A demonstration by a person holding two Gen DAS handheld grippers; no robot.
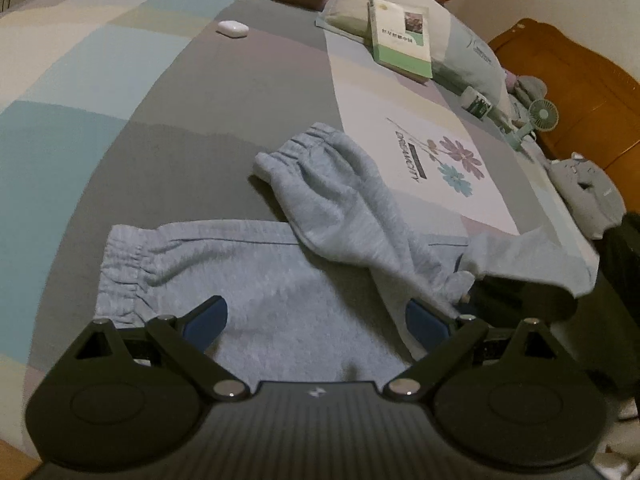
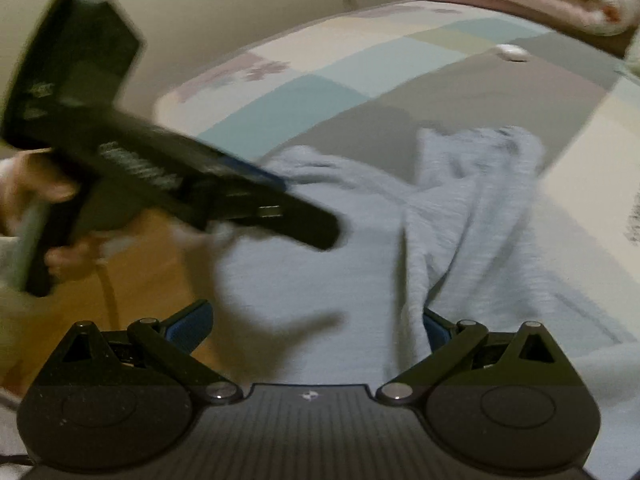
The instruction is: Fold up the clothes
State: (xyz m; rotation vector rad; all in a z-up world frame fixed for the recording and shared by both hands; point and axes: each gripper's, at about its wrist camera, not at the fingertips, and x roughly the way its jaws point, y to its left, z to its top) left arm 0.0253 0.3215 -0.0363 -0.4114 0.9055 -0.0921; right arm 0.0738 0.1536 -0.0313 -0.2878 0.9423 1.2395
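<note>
Gaping wide, the left gripper (image 1: 316, 322) hovers over the light blue sweatpants (image 1: 280, 280), its jaws spread with nothing between them. The right gripper (image 2: 316, 326) is likewise spread and empty above the same cloth. The sweatpants lie near the bed's (image 1: 180, 120) front edge, one leg folded slantwise across the other. Farther off, a book (image 1: 402, 38) rests by the pillow (image 1: 460, 40); a white case (image 1: 232, 28) lies mid-bed.

The right gripper (image 2: 316, 324) is sitting at the bottom of the frame, jaws spread wide over light blue sweatpants (image 2: 360, 248) lying on a patchwork bed (image 2: 360, 80). At left, a hand (image 2: 24, 196) is holding the blurred left gripper (image 2: 160, 176).
</note>
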